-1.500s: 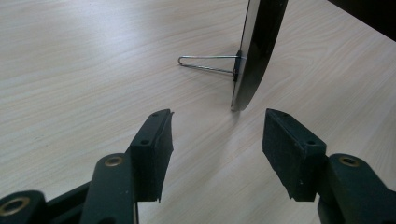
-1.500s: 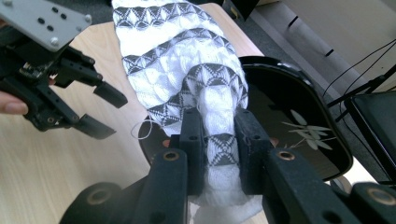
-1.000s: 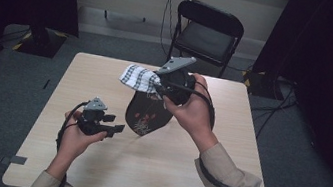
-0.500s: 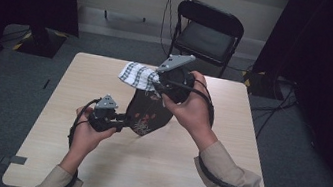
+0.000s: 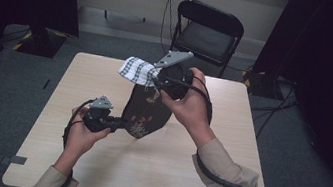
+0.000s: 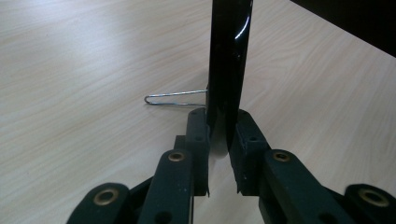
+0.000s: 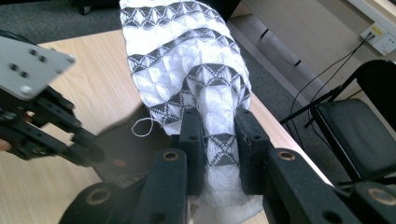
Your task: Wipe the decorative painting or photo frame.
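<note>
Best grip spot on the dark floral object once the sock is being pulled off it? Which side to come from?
Its thin lower edge, from the left side. The dark floral object is a flat, glossy plate standing upright, so jaws can close across its thickness, as the left gripper does now. The right gripper holds the patterned sock at its top, so a low grip probably braces best.

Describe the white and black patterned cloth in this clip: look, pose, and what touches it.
The cloth is a white knit with bands of dark diamond patterns, soft and bunched. The right gripper is shut on one end and holds it above the table; the free end sticks out past the jaws. A loose thread curls at its edge. It sits atop a dark floral piece.
</note>
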A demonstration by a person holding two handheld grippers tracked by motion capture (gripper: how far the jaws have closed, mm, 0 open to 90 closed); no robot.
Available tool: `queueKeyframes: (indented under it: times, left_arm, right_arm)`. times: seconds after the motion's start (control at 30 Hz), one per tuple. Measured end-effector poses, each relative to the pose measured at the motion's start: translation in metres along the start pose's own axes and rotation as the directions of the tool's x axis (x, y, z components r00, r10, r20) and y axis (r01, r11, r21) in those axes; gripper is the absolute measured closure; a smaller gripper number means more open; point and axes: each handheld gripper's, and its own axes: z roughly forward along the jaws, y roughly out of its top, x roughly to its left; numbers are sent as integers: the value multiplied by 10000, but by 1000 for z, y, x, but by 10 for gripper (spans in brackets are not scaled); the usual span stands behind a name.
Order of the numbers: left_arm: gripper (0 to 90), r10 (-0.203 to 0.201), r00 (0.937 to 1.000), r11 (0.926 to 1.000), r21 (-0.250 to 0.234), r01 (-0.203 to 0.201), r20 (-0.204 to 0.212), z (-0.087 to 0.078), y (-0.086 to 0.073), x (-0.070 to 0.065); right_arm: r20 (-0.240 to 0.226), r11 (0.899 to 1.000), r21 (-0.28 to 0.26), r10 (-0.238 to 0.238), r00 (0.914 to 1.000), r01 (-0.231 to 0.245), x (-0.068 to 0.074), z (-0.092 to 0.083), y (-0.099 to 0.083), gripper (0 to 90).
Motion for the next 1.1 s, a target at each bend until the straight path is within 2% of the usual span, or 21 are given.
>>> queueKeyframes:
  times: [0.07,0.33,0.67,1.1]
  left_arm:
    - [789,-62,10000,10000,-59,62,29,-2,-2,1]
    - [790,111,9998,9999,89,-112,157,-9,-5,2]
    - [789,135,9998,9999,50,-136,176,-12,-8,3]
    - [788,186,9997,9998,34,-187,144,-12,-8,3]
  right_arm:
    - [44,9999,109,112,9999,-113,-1,2,-2,757]
    - [192,9989,203,408,9990,-412,-7,8,-14,757]
    - [665,9925,475,1090,9918,-1123,-21,11,-34,759]
    - [874,9855,699,1484,9851,-1547,-26,15,-55,758]
